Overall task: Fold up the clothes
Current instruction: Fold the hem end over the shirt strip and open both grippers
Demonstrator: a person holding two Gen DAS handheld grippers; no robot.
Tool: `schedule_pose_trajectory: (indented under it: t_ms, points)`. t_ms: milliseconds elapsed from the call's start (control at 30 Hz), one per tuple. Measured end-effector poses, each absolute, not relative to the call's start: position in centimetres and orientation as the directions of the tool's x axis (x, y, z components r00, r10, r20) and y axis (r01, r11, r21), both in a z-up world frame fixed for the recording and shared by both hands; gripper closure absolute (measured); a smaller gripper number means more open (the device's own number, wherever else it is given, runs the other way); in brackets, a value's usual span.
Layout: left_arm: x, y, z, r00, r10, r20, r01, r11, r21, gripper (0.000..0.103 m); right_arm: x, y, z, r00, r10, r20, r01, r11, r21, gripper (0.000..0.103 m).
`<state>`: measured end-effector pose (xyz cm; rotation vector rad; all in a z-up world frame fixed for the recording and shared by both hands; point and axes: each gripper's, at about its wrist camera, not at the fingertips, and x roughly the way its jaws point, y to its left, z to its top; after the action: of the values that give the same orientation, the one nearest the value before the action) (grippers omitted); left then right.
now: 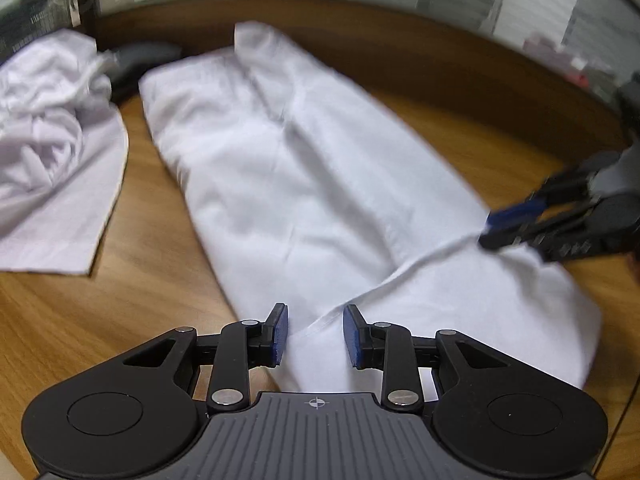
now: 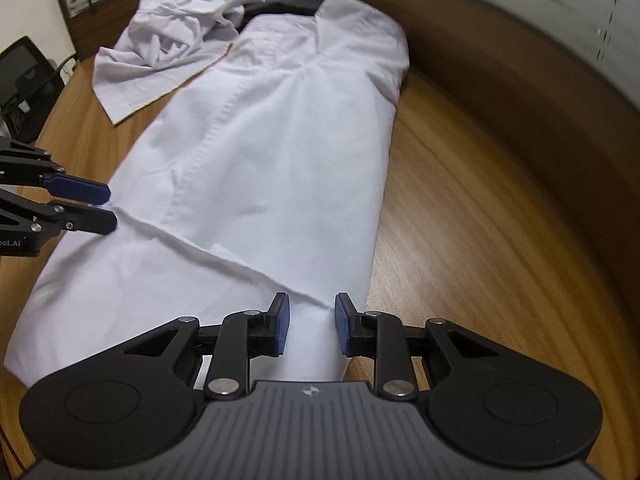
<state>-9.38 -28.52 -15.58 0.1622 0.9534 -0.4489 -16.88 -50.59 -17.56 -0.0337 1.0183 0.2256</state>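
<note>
White garment (image 2: 272, 152) lay lengthwise on wooden table (image 2: 460, 220); left gripper (image 1: 315, 334) and right gripper (image 2: 309, 330), jaws parted, straddled its folded hem edge (image 2: 240, 264), pads clear; bare wood alongside.

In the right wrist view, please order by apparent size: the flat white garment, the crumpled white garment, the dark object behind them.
1. flat white garment, largest.
2. crumpled white garment, though it lies farther away.
3. dark object, mostly hidden, so its true size is unsure.
</note>
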Motion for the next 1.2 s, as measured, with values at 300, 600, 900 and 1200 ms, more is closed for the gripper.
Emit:
schedule_pose_trajectory:
  t_ms: [300,600,900,1200]
  points:
    - [-13.8,-27.1,-11.8,0.564,-0.348,-0.749,0.548,0.836,0.024,0.055,-20.0,-49.7,-13.5,0.565,0.155,-0.81,-0.362,0.929,-0.075,0.06]
    - [-21.0,-27.8,-11.5,0.5,-0.426,-0.754,0.765,0.626,0.154,0.029,-29.0,-44.6,-13.1,0.534,0.264,-0.803,-0.672,0.709,-0.213,0.044]
    - [-22.0,-28.2,-12.1,0.481,-0.477,-0.735,0.757,0.649,0.074,0.033,-31.1,-41.0,-13.9,0.515,0.315,-0.798,-0.707,0.683,-0.186,0.043]
    - [-17.4,-29.9,-12.8,0.431,-0.534,-0.727,0.641,0.748,-0.169,0.071,-25.2,-45.6,-13.5,0.524,0.302,-0.796,-0.293,0.942,0.165,0.061]
